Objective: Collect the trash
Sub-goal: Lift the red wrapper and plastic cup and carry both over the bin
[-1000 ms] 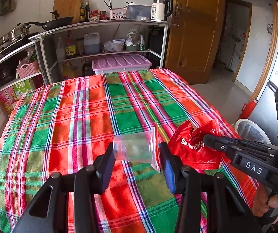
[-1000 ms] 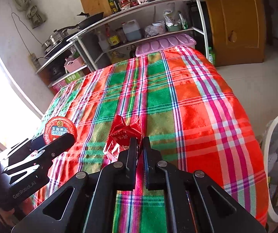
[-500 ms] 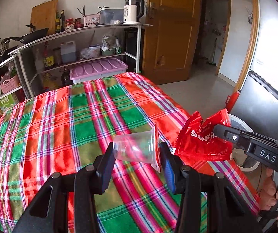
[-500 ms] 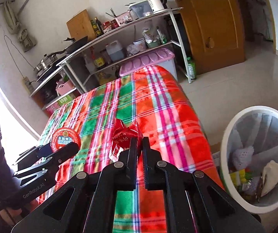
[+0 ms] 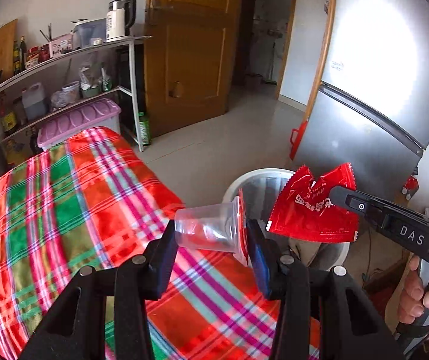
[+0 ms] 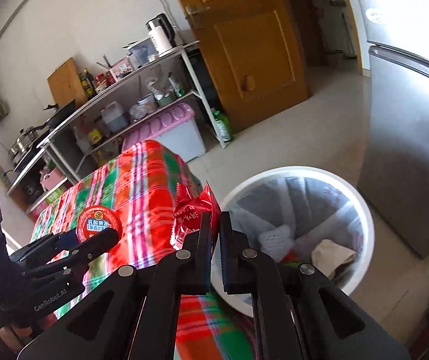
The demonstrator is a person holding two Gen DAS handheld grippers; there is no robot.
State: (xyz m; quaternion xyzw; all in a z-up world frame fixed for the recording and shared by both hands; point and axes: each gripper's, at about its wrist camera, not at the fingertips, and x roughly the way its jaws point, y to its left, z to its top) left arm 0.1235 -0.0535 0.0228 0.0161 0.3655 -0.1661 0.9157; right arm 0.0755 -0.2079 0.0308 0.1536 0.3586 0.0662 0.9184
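My left gripper (image 5: pixel 211 234) is shut on a clear plastic jelly cup (image 5: pixel 205 229) with a red foil lid, held sideways over the table's edge; the cup's red lid (image 6: pixel 99 226) shows in the right wrist view. My right gripper (image 6: pixel 214 225) is shut on a red snack wrapper (image 6: pixel 193 213), also seen in the left wrist view (image 5: pixel 310 210). Both are held beside a white trash bin (image 6: pixel 361 210) that holds paper and wrappers; its rim (image 5: pixel 244 178) shows behind the cup.
The table with a red and green plaid cloth (image 5: pixel 64 204) lies to the left. A silver fridge (image 5: pixel 364 138) stands right of the bin. A shelf rack with a kettle (image 5: pixel 118 18), a purple-lidded box (image 5: pixel 79 120) and a wooden door (image 5: pixel 190 54) stand behind.
Both grippers have swung right from above the table toward the bin, carrying the cup and the wrapper. The bin is now close in front of both.
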